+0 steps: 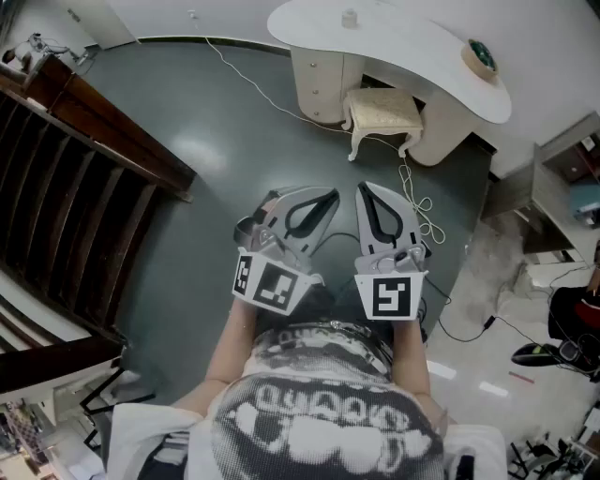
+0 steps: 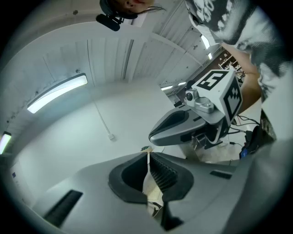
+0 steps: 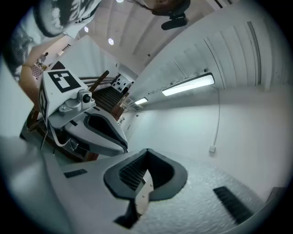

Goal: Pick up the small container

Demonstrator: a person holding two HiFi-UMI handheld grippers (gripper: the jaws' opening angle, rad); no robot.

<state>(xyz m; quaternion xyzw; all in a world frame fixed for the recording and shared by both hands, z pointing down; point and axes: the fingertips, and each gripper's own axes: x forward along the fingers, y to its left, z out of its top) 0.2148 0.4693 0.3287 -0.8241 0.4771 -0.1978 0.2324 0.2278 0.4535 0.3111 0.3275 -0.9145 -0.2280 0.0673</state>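
My two grippers are held side by side close to the person's waist, pointing over the grey floor toward a white desk (image 1: 441,80). In the head view the left gripper (image 1: 329,195) and the right gripper (image 1: 366,187) both have their jaws together with nothing between them. The left gripper view shows its own jaws (image 2: 147,152) shut and the right gripper (image 2: 183,128) beside them. The right gripper view shows its own jaws (image 3: 146,151) shut too, with the left gripper (image 3: 91,130) alongside. A small pale container (image 1: 350,18) stands on the desk's far side, well away from both grippers.
A cream stool (image 1: 382,111) stands under the desk. A round green object (image 1: 481,55) rests at the desk's right end. Dark wooden stairs (image 1: 75,197) run along the left. White cables (image 1: 419,204) trail across the floor near the right gripper.
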